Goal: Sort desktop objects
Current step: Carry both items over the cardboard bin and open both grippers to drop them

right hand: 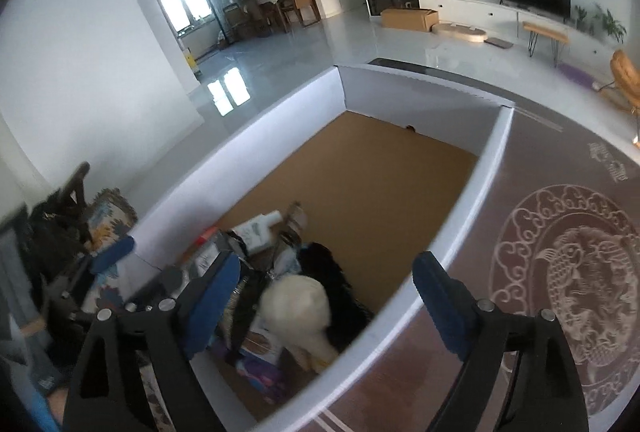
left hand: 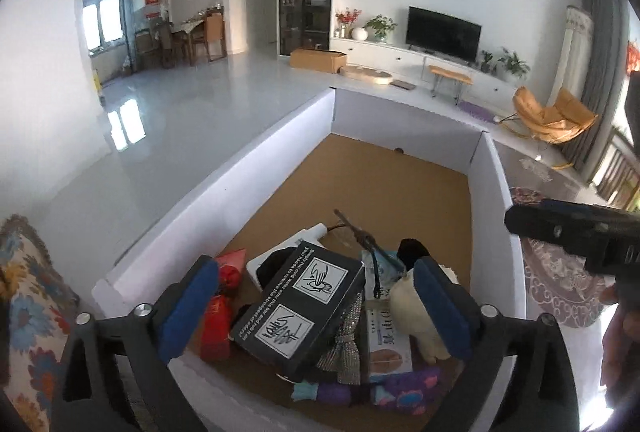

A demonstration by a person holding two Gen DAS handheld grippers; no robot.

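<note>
Both grippers hang over the white box (left hand: pixel 224 188) with their jaws wide apart and nothing in them. Under the left gripper (left hand: pixel 316 308) lies a black carton (left hand: pixel 300 308) on the pile. Under the right gripper (right hand: pixel 324 296) sits a cream soft toy (right hand: pixel 298 306).

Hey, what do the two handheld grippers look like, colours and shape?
Both look alike. The left gripper has a black plastic frame with triangular cut-outs, silver round bolts on top, and two flat fingers faced with blue pads. The right gripper has the same black frame, silver bolts and blue pads. No cables or markings show on either. No sleeve is visible.
</note>
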